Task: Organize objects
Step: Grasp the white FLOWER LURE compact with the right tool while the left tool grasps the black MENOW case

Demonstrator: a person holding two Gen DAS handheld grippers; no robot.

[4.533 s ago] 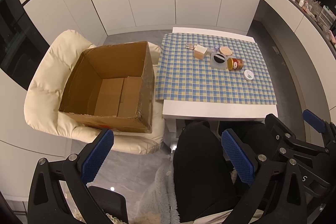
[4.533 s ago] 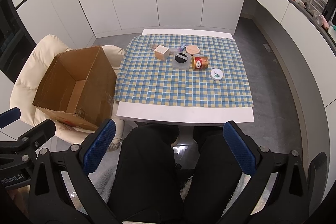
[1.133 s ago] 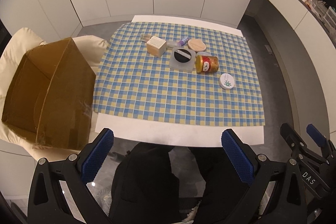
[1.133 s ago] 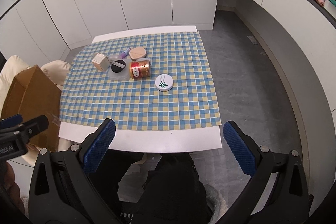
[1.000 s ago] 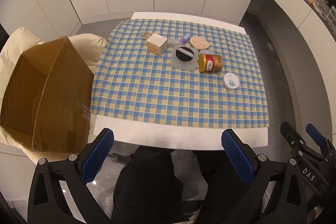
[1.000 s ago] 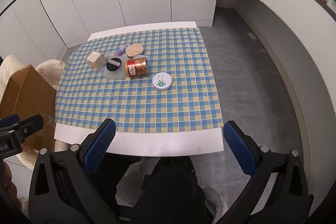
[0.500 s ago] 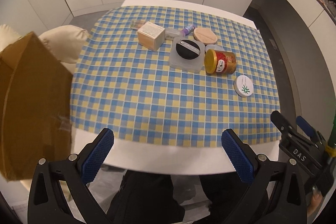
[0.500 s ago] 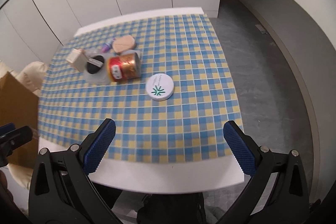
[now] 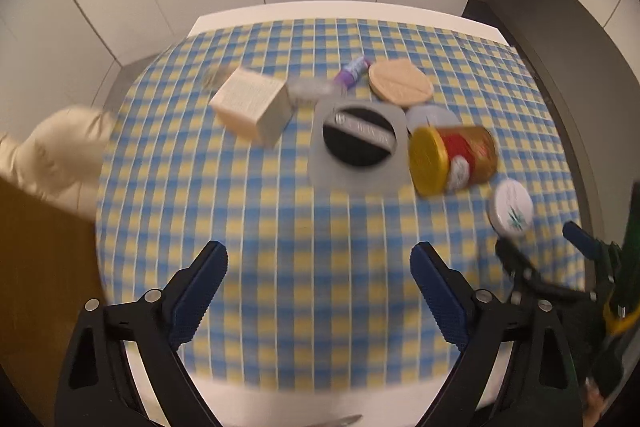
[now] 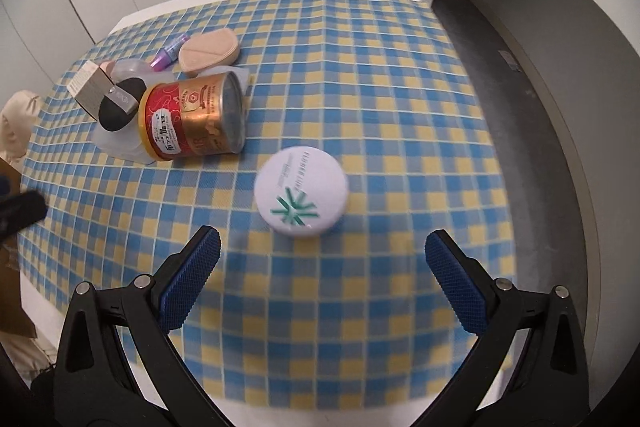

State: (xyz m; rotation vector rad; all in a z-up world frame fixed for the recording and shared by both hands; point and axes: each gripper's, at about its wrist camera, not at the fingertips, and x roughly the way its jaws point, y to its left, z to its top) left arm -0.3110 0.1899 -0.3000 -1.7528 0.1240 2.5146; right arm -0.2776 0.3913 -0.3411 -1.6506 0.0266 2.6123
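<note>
White round compact (image 10: pixel 301 191), green emblem.

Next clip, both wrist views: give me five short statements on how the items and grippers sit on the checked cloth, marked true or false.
1. The gold and red tin can stands upright. False: it lies on its side.
2. The round white compact with a green mark lies apart from the can. True.
3. The right gripper is shut on the compact. False: its jaws stand open, the compact beyond the fingertips.
4. The left gripper holds nothing; its jaws have just been closing somewhat. True.
5. The small beige cardboard box sits inside the brown carton. False: it rests on the blue and yellow checked cloth.
</note>
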